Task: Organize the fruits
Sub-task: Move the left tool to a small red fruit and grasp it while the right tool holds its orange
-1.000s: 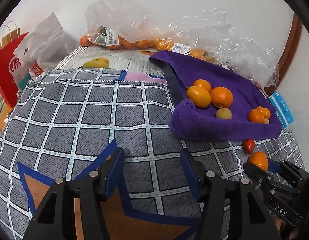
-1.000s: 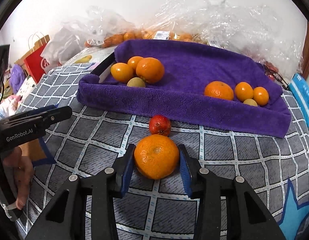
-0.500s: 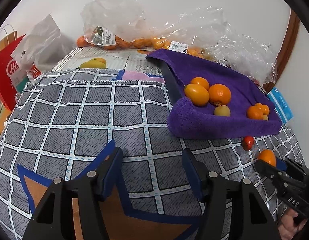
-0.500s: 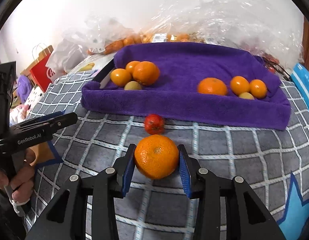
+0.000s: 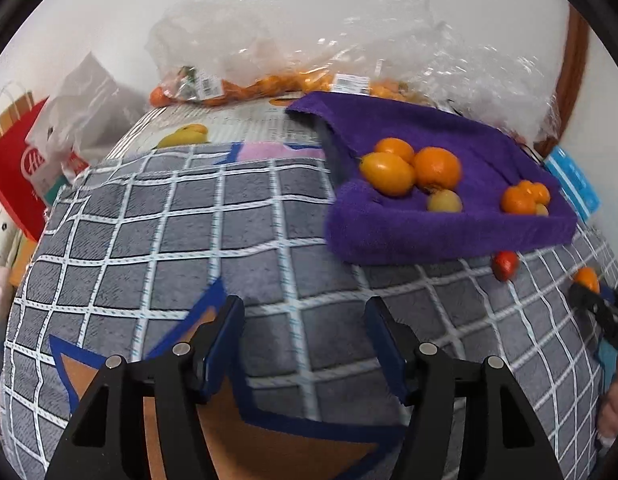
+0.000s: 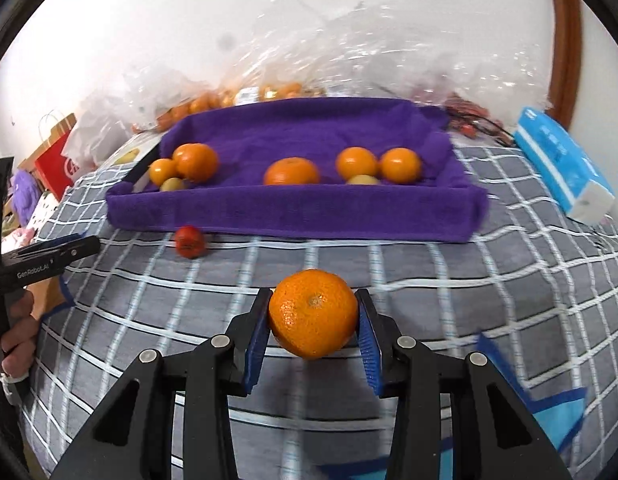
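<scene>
Already, two clusters of fruit lie on the purple towel (image 6: 293, 216): one near its left end, one toward its right. The right gripper (image 6: 313, 320) clamps an orange (image 6: 313, 314) above the blanket (image 6: 429, 280), short of the towel's front edge. A red fruit (image 6: 189, 241) waits beside that edge. The left gripper (image 5: 305, 344), its jaws just opening, holds nothing. Bagged fruit behind the towel is hard to make out.

Both wrist views angle down, sharing the purple towel (image 5: 449, 236).

Plush purple towel (image 6: 293, 212); dimpled glossy orange (image 6: 313, 314); crinkly clear plastic bags (image 6: 349, 52)
</scene>
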Tool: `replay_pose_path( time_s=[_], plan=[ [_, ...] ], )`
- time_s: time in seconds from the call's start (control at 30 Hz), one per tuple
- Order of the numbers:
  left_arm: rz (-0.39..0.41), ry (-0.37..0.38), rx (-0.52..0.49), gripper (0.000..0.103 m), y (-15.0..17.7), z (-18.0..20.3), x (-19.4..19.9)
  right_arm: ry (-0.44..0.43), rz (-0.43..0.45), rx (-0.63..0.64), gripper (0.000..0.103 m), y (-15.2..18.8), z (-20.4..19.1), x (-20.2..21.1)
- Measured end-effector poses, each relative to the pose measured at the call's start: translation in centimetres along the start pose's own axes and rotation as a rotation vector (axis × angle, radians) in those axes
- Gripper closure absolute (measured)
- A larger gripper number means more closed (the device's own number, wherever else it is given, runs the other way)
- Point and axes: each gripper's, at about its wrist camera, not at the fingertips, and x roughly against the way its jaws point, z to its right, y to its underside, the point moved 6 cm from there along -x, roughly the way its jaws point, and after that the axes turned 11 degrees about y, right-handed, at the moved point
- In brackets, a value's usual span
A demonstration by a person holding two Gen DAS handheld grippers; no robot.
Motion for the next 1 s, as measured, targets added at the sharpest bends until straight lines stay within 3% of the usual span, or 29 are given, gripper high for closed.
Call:
replay_pose_path(
  time_s=[0.27,0.4,0.6,0.7,1.0],
  plan=[
    [-0.008,0.100,-0.117,0.043,-0.8,8.4,-0.4,0.046,0.025,-0.048,0.062,0.1,4.4,0.1],
    [-0.043,0.146,-0.134,0.043,-0.9,11.2,-2.4,-0.002,0.012,-0.112,0.062,0.2,5.5,-0.1],
    [-0.040,0.189,-0.068,0.049,-1.4,12.1,-3.8,0.023,0.011,-0.085,0.062,0.2,5.0,0.0],
    [-0.052,0.156,-0.081,0.059,-1.5,12.3,-4.7,0.031,0.002,-0.086,0.062,0.3,5.0,-0.2],
    [-0.045,0.192,-0.128,0.074,-1.2,13.3,-5.2,0.036,-0.008,-0.078,0.062,0.3,4.9,-0.4]
  ],
)
